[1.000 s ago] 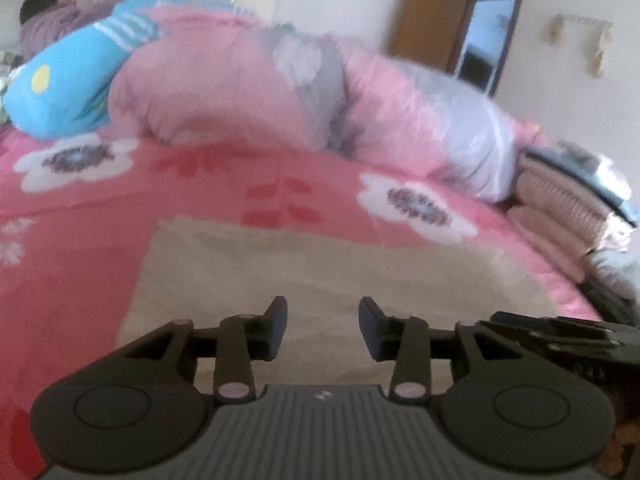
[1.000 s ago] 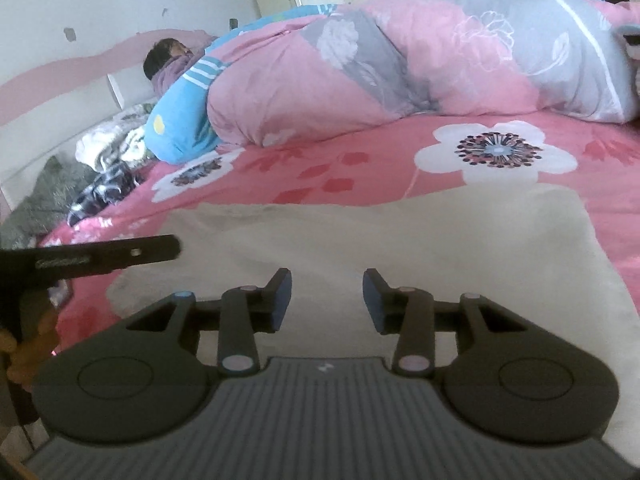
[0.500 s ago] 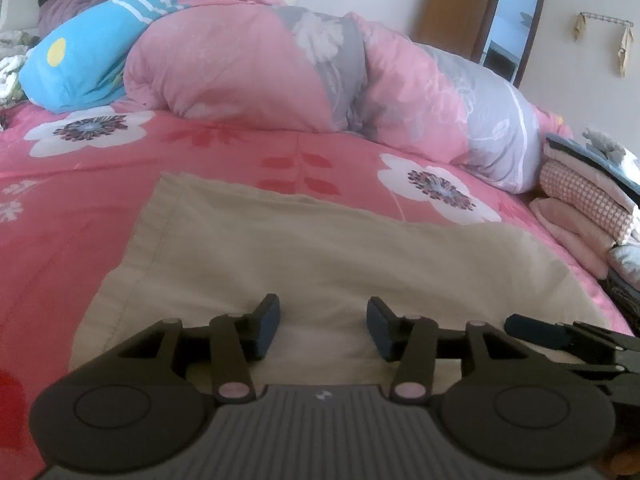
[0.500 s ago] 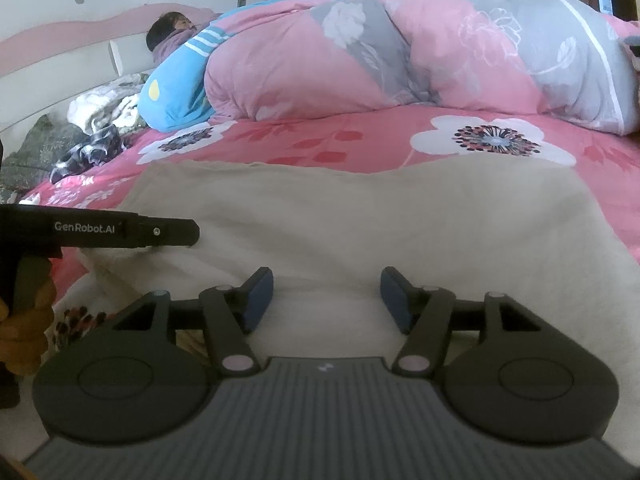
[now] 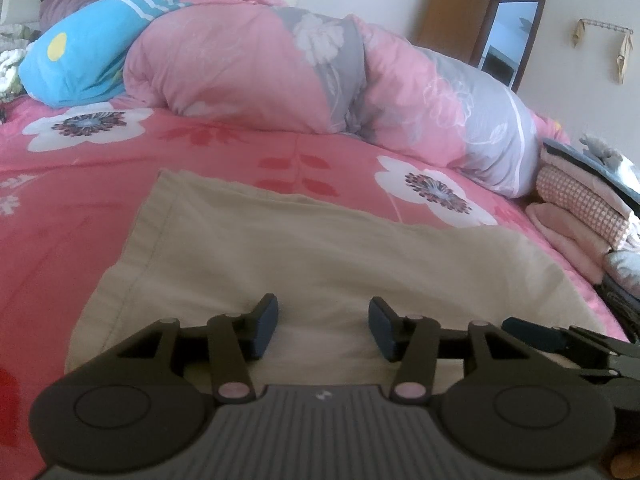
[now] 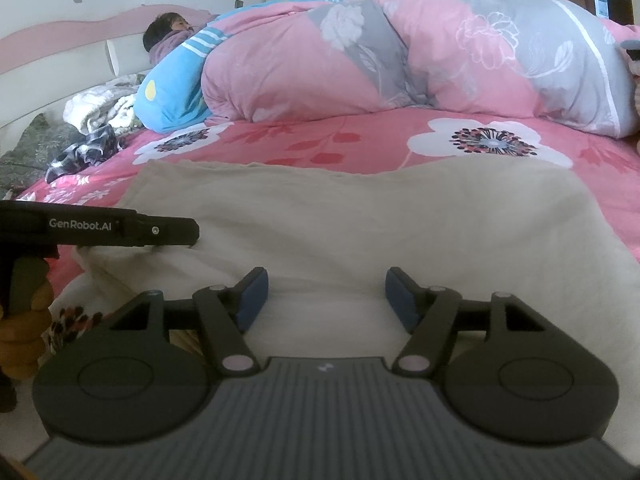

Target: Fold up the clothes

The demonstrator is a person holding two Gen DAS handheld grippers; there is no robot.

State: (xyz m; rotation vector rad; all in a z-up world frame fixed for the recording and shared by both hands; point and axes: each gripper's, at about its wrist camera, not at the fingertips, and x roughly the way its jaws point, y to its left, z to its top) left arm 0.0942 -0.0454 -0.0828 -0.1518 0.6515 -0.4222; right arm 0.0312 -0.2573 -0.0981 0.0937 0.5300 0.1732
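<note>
A beige cloth [image 5: 340, 248] lies flat on the pink flowered bedsheet [image 5: 80, 208], its stitched hem along the left side. My left gripper [image 5: 323, 320] hovers low over its near edge, jaws apart, with only the flat cloth beneath them. In the right wrist view the same cloth [image 6: 360, 220] spreads ahead, and my right gripper [image 6: 326, 298] is over its near edge with its jaws opening and nothing pinched between the pads. Each gripper shows in the other's view: the right gripper's tip [image 5: 524, 330] and the left gripper [image 6: 172, 231].
A rolled pink and grey duvet [image 5: 300, 80] and a blue pillow [image 5: 76, 68] lie across the far side of the bed. A person [image 6: 168, 34] lies at the headboard. Folded clothes [image 5: 580, 208] are stacked at the right. A hand [image 6: 24, 320] grips the left handle.
Both grippers' jaws have widened. Both have sunk a little toward the near edge of the cloth, which now lies flatter and fills more of each view.
</note>
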